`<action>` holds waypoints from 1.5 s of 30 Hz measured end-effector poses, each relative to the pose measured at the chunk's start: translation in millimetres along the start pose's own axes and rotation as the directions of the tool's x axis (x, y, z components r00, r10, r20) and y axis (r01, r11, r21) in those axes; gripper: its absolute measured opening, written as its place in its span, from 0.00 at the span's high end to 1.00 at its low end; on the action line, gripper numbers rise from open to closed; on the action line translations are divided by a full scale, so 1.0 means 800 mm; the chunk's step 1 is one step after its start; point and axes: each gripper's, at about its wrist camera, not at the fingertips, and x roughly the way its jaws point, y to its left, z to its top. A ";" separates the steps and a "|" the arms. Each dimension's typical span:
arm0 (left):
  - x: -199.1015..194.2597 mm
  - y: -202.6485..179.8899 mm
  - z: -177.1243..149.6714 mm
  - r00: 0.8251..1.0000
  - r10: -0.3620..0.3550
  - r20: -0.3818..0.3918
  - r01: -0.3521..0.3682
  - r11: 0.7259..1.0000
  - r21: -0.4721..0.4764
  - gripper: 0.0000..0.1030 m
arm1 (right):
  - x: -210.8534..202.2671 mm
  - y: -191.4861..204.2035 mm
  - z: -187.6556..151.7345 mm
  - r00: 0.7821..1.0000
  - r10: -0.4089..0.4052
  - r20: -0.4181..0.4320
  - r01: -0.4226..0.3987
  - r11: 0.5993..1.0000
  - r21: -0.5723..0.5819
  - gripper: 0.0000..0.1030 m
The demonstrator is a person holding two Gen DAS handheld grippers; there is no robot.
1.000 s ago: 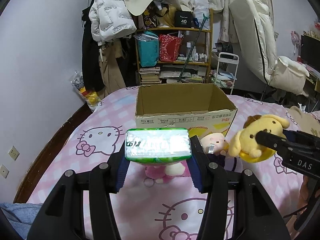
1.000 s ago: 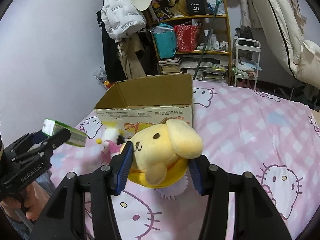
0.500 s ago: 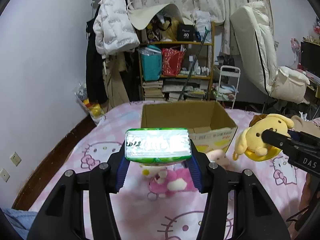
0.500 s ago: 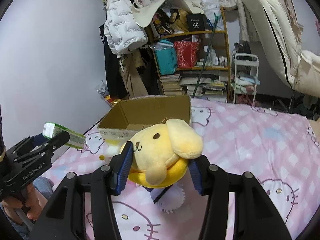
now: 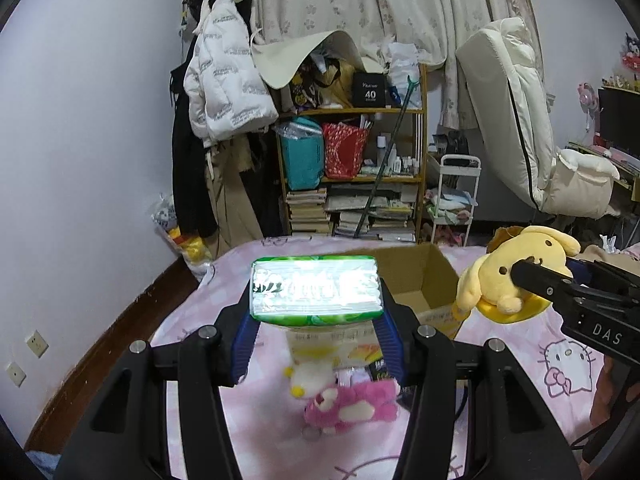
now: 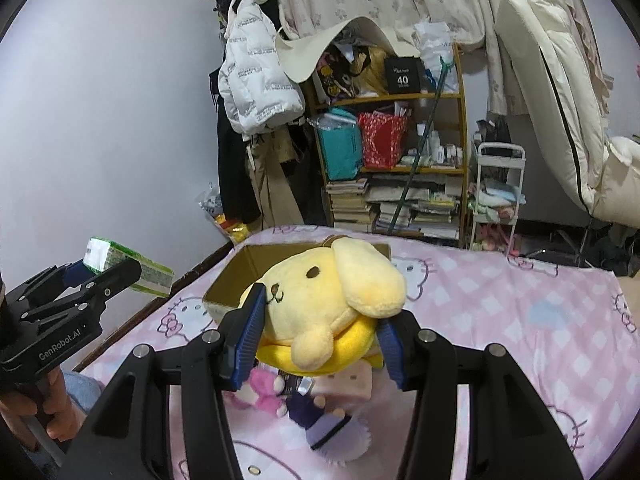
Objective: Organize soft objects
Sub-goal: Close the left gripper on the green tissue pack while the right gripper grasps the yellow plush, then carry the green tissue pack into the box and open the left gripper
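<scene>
My left gripper point(image 5: 316, 312) is shut on a green and white tissue pack point(image 5: 315, 289) and holds it high above the bed. My right gripper point(image 6: 320, 332) is shut on a yellow dog plush point(image 6: 332, 300), also lifted; it shows at the right of the left wrist view point(image 5: 516, 272). An open cardboard box point(image 5: 420, 280) sits on the bed beyond both. A pink plush point(image 5: 352, 406) and a white and yellow plush point(image 5: 310, 374) lie on the bed below my left gripper. A purple doll point(image 6: 320, 412) lies under my right gripper.
The bed has a pink Hello Kitty sheet point(image 6: 520, 320). A cluttered wooden shelf point(image 5: 360, 168), hanging coats point(image 5: 224, 92) and a white cart point(image 5: 456, 196) stand beyond the bed. A folded cream mattress point(image 5: 516, 120) leans at the right. The wall is at the left.
Both grippers have risen with their loads. The box and the plush toys on the bed now sit lower in both views.
</scene>
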 end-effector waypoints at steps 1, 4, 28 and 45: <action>0.001 -0.002 0.004 1.000 0.001 0.007 -0.001 1.000 0.005 0.49 | 0.001 -0.002 0.005 1.000 0.002 0.007 -0.002 1.000 0.001 0.46; 0.008 -0.004 0.019 1.000 -0.005 0.028 0.004 1.000 0.012 0.49 | 0.008 -0.005 0.019 1.000 0.008 0.026 -0.008 1.000 -0.001 0.46; 0.097 0.009 0.018 0.997 0.056 0.057 -0.056 0.998 0.002 0.49 | 0.084 0.003 0.050 0.994 -0.033 0.103 0.040 0.997 -0.070 0.46; 0.161 0.005 -0.009 1.000 0.018 -0.021 -0.019 1.000 -0.019 0.49 | 0.126 -0.029 0.023 0.999 -0.011 0.032 0.011 1.000 -0.003 0.45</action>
